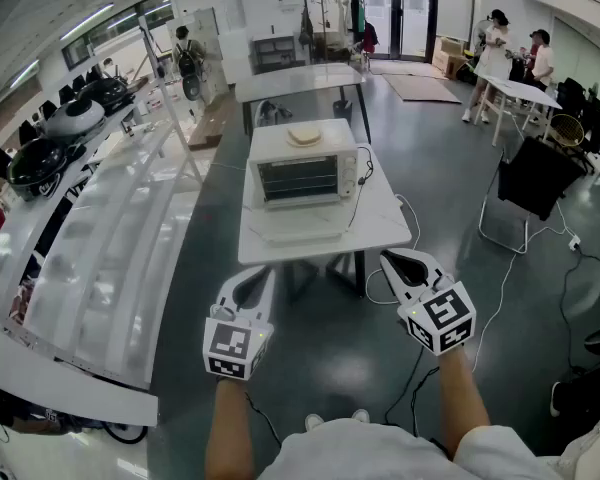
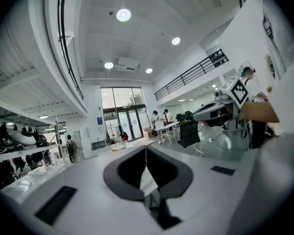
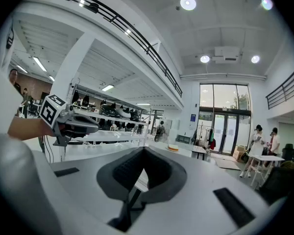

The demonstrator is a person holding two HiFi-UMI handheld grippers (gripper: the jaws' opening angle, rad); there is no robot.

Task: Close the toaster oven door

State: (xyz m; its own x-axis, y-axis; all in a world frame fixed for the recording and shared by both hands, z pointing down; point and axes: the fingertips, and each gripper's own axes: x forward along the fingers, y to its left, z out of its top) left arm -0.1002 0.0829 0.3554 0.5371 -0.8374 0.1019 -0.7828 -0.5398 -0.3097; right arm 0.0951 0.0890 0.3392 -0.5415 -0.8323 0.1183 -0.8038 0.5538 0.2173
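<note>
Head view: the boxy white toaster oven (image 1: 305,171) faced six o'clock, lying nine-to-three; your left gripper (image 1: 259,275) and right gripper (image 1: 397,260) sat closed, empty.

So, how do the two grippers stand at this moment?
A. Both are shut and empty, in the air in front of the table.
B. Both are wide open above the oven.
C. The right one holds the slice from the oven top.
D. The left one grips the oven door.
A: the jaws of the left gripper and of the right gripper meet with nothing between them, and both hang short of the table that bears the toaster oven.
</note>
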